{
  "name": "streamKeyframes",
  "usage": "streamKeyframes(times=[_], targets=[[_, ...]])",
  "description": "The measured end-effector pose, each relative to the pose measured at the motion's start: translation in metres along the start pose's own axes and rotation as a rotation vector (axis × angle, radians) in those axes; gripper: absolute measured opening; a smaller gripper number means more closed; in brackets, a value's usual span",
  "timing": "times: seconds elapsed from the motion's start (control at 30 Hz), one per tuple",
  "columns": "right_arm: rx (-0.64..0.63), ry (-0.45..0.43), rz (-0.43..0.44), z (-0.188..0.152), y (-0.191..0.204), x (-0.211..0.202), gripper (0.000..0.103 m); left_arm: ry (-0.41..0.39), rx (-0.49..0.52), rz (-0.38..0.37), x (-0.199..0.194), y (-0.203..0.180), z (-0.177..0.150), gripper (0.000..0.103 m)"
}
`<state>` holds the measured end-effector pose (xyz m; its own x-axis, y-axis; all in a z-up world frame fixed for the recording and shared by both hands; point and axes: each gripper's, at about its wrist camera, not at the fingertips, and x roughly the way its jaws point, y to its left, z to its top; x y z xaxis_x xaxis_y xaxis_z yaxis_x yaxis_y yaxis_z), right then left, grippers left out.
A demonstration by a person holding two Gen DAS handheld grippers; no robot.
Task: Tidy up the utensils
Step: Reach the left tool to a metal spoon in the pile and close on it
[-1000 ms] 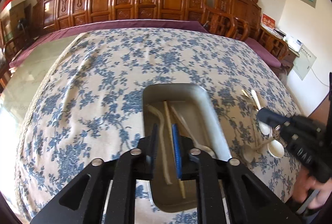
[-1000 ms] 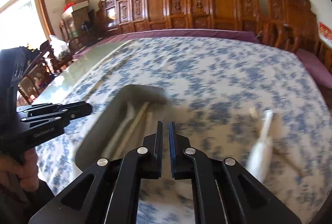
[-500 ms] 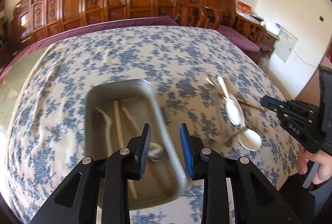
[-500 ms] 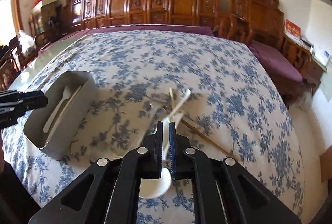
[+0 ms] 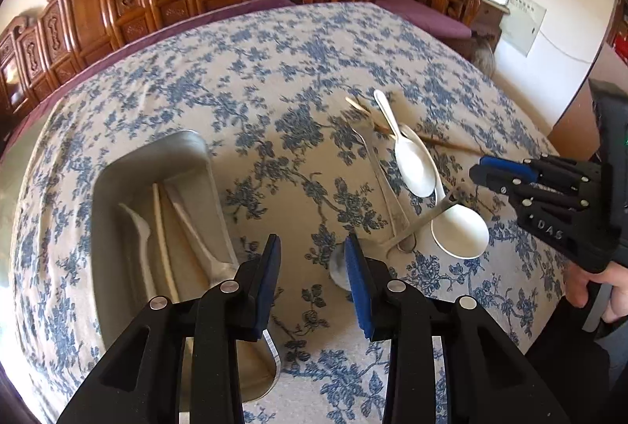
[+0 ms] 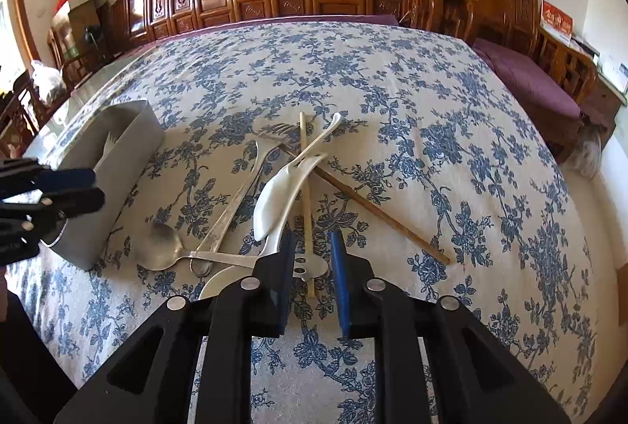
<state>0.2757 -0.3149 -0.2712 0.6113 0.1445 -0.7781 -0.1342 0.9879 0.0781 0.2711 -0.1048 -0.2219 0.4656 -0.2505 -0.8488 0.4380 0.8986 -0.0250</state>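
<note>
A loose heap of utensils (image 6: 282,196) lies crossed on the blue-flowered tablecloth (image 6: 431,102): white plastic spoons, a metal fork and spoon, and wooden chopsticks. To the left of the heap stands the grey metal tray (image 5: 157,165), where you already have a few pieces laid lengthwise, likely so they sit sorted.

Your right gripper (image 6: 312,269) hovers at the near edge of the heap. Its jaws have just been opening and stand narrowly apart, straddling a perforated metal handle end and a pale chopstick without pressing them.

Your left gripper (image 5: 314,280) is between tray and heap, over bare cloth. Its jaws have just been opening too and are moderately apart, holding nothing.

Seen from the left wrist, the right gripper's body reads "DAS".
</note>
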Motion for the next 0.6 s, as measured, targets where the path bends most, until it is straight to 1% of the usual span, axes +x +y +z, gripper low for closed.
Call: streamKeyframes(times=[0.07,0.13,0.2,0.27,0.37,0.47,0.6], targets=[[0.012,-0.003,0.005,0.001,-0.003,0.000,0.021,0.020,0.040,-0.008,0.008,-0.009,0.002,0.031],[0.018,-0.005,0.006,0.003,-0.005,0.000,0.021,0.038,0.072,0.010,0.016,-0.015,0.006,0.031],[0.021,-0.008,0.008,0.003,-0.006,0.000,0.021,0.063,0.080,0.008,0.025,-0.018,0.011,0.031],[0.026,-0.011,0.011,0.003,-0.008,-0.001,0.021,0.114,0.081,-0.016,0.038,-0.020,0.015,0.031],[0.038,-0.018,0.017,0.003,-0.011,-0.003,0.021,0.182,0.109,-0.022,0.053,-0.026,0.013,0.031],[0.056,-0.024,0.024,0.004,-0.015,-0.005,0.021,0.210,0.126,-0.014,0.060,-0.031,0.007,0.031],[0.070,-0.031,0.033,0.005,-0.017,-0.006,0.021,0.221,0.142,-0.012,0.060,-0.036,-0.001,0.031]])
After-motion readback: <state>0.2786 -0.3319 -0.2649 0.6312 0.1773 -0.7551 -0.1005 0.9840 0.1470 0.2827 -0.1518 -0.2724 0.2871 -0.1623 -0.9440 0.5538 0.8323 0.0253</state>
